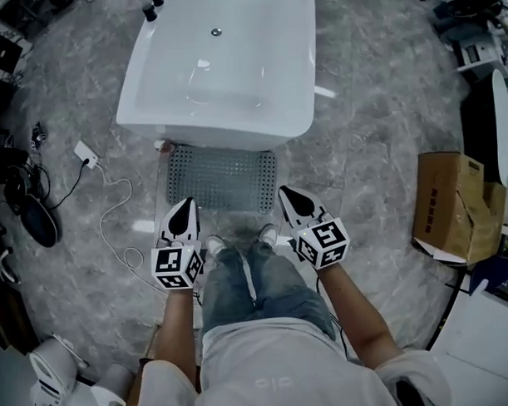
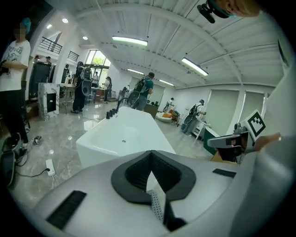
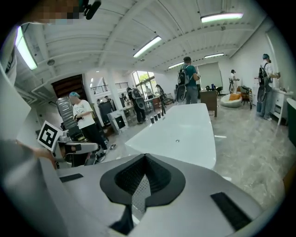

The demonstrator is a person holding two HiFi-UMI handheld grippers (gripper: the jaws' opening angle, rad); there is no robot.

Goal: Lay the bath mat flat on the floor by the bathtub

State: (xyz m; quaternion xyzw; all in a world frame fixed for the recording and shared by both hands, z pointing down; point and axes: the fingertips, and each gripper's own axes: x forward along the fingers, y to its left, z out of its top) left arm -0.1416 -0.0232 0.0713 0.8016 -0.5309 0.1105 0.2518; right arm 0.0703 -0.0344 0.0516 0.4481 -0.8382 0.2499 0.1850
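Note:
The grey perforated bath mat (image 1: 222, 178) lies spread on the marble floor against the near side of the white bathtub (image 1: 216, 66). My left gripper (image 1: 184, 207) hovers over the mat's near left corner and my right gripper (image 1: 290, 194) over its near right corner. Both are shut and hold nothing. In the left gripper view the shut left gripper (image 2: 150, 159) points at the bathtub (image 2: 122, 134), and a strip of mat (image 2: 157, 206) shows through the slit. The right gripper view shows the right gripper (image 3: 145, 159) shut, the bathtub (image 3: 185, 134) ahead and a strip of mat (image 3: 140, 192) below.
The person's shoes (image 1: 215, 243) stand at the mat's near edge. A white power strip with a cable (image 1: 86, 154) lies on the floor to the left, beside a dark bag (image 1: 34, 218). An open cardboard box (image 1: 449, 204) sits to the right. Several people (image 3: 188, 81) stand beyond the tub.

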